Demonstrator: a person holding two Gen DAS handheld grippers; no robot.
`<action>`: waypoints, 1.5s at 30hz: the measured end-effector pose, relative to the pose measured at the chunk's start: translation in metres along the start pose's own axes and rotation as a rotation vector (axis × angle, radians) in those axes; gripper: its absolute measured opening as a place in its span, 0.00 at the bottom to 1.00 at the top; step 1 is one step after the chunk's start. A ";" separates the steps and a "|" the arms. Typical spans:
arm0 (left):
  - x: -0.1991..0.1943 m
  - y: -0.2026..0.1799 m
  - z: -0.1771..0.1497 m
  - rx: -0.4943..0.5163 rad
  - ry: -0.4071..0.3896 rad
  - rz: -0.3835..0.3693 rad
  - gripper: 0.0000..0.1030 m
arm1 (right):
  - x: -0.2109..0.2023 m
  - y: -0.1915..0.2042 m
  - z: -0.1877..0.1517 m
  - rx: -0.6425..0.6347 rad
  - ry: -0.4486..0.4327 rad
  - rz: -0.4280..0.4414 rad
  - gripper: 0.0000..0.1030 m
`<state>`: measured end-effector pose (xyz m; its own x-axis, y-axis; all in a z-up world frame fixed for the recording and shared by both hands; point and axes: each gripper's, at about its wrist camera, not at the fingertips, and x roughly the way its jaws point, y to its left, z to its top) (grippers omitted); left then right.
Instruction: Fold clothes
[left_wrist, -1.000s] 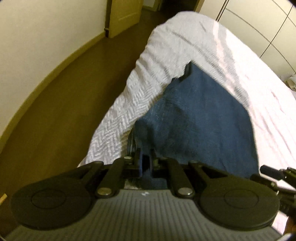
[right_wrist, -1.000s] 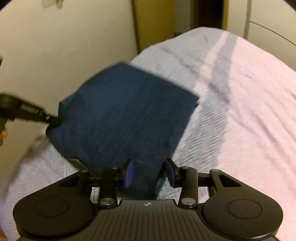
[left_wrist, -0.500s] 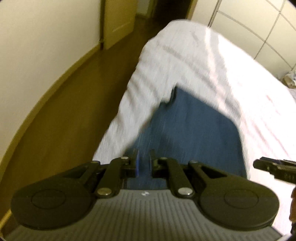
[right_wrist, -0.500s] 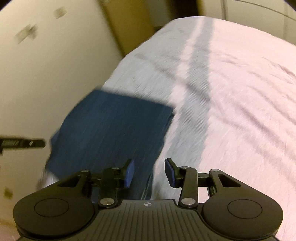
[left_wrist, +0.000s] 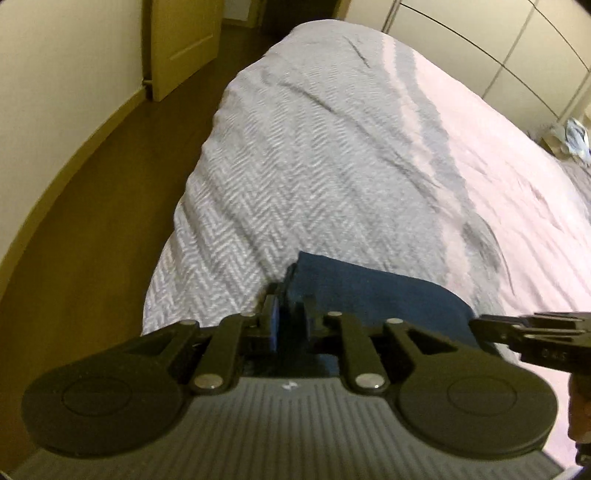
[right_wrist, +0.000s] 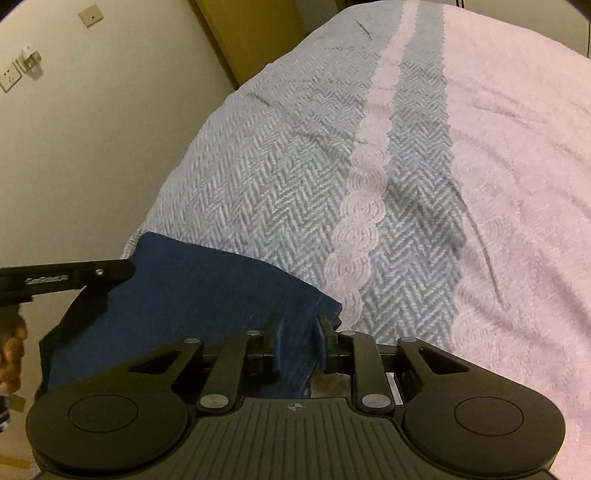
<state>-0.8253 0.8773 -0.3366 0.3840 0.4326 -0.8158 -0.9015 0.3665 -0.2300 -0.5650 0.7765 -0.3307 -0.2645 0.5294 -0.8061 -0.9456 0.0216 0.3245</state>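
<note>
the dark blue garment (right_wrist: 207, 295) now lies at the near edge of the bed (right_wrist: 498, 184), close to its near left corner, where a second ago it stretched much farther up the herringbone bedspread (left_wrist: 295, 177) and half a second ago it was a larger panel reaching toward the middle. what shows now is a shorter, thicker-looking block with a doubled edge at its far left corner in the left wrist view, so my reading is that the far part has been brought back over the near part and one fold has just been laid down. the left gripper (left_wrist: 291, 317) sits at that left corner with cloth between its blue pads, and its jaws are opening from the tight pinch they had earlier; the gap is narrow and the pads look to be just coming off the fabric. the right gripper (right_wrist: 299, 339) is at the garment's right corner, cloth running between its fingers, and its jaws are closing from a wider stance, though a sliver of gap still shows beside each pad. both tools have come toward the near edge with the cloth. a hand (right_wrist: 11, 350) holding the left tool shows at the frame's edge in the right wrist view. for the task this suggests the fold is placed and the corners are being reset, with another fold or a smoothing likely still to do.
</note>
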 end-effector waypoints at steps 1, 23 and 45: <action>-0.001 0.004 0.000 -0.020 -0.001 -0.008 0.21 | -0.001 -0.002 0.002 0.006 0.002 0.008 0.21; -0.094 -0.009 -0.080 -0.148 0.049 0.135 0.03 | -0.083 0.054 -0.099 -0.200 0.122 0.021 0.21; -0.288 -0.167 -0.162 -0.260 0.057 0.401 0.49 | -0.247 0.070 -0.129 -0.283 0.105 0.072 0.39</action>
<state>-0.8179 0.5586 -0.1496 -0.0096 0.4488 -0.8936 -0.9991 -0.0413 -0.0100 -0.5901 0.5375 -0.1726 -0.3369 0.4305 -0.8373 -0.9350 -0.2578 0.2437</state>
